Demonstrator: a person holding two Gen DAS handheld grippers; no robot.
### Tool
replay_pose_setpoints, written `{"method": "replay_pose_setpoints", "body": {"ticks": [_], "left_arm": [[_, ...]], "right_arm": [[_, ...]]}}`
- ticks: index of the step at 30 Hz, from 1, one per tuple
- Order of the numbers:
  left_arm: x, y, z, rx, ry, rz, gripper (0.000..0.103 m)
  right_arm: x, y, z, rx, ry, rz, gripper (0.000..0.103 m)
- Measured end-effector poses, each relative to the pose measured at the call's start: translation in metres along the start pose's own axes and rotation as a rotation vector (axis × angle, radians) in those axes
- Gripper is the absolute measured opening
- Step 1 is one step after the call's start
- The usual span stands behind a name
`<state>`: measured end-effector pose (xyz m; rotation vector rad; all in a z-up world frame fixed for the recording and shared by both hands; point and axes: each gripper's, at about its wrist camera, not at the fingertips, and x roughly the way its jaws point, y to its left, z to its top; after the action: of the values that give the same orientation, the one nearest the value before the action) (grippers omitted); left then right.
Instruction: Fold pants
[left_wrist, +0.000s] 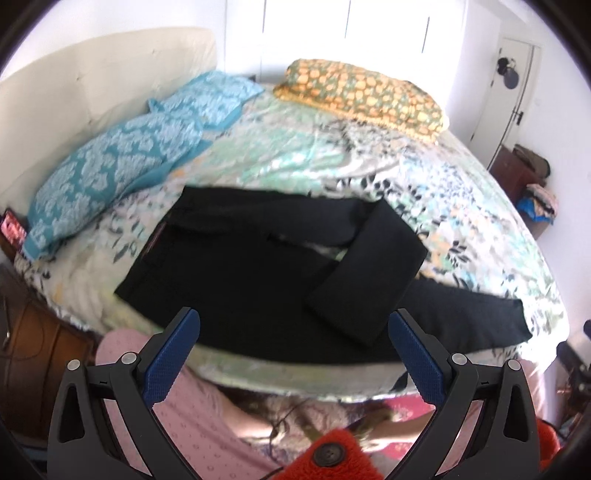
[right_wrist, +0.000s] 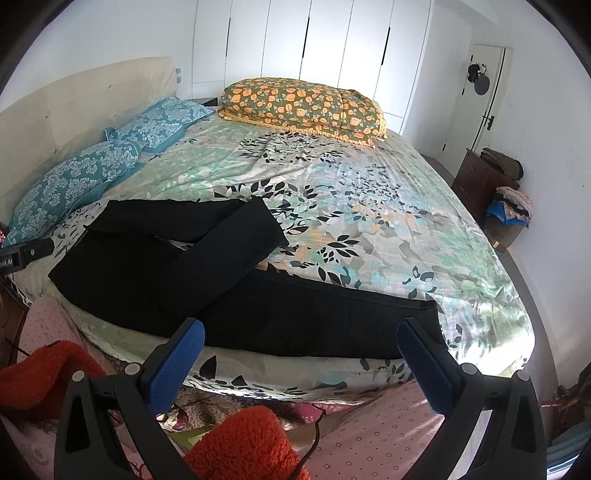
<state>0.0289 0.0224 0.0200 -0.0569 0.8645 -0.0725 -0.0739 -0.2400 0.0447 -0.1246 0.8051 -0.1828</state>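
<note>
Daylight is overexposing the closet doors (left_wrist: 351, 33) in the left view; fisheye is bending edges, dark corners vignetting, left frame blurring slightly.

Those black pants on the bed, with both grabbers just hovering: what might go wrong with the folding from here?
1. The pants lie along the near edge of the bed; a tug could slide the straight leg off.
2. The far leg is already doubled back crookedly, so further folds may come out lopsided.
3. The left gripper and right gripper are open, holding nothing; their fingers might pinch the leafy bedsheet along with the cloth.
</note>
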Motion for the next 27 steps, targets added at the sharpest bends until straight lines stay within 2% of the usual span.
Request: {"method": "replay_pose_setpoints", "body": {"ticks": [3, 7, 13, 20, 27], "left_arm": [[0.005, -0.008, 0.004, 0.036, 0.005, -0.005, 0.102], [0.018, -0.010, 0.002, 0.065, 0.059, 0.028, 0.102], [0.030, -0.003, 0.002, 0.014, 0.098, 0.038, 0.102], [0.029, -0.026, 0.009, 0.062, 0.089, 0.018, 0.102], [0.029, -0.036, 0.006, 0.124, 0.106, 0.034, 0.102]], "right_arm": [[0.002, 0.000, 0.004, 0.004, -0.008, 0.011, 0.103], [0.014, 0.001, 0.016, 0.036, -0.003, 0.060, 0.103], [0.030, 0.019, 0.019, -0.005, 0.032, 0.133, 0.103], [0.029, 0.016, 0.021, -0.013, 0.015, 0.113, 0.103], [0.033, 0.014, 0.017, 0.000, 0.034, 0.111, 0.103]]}}
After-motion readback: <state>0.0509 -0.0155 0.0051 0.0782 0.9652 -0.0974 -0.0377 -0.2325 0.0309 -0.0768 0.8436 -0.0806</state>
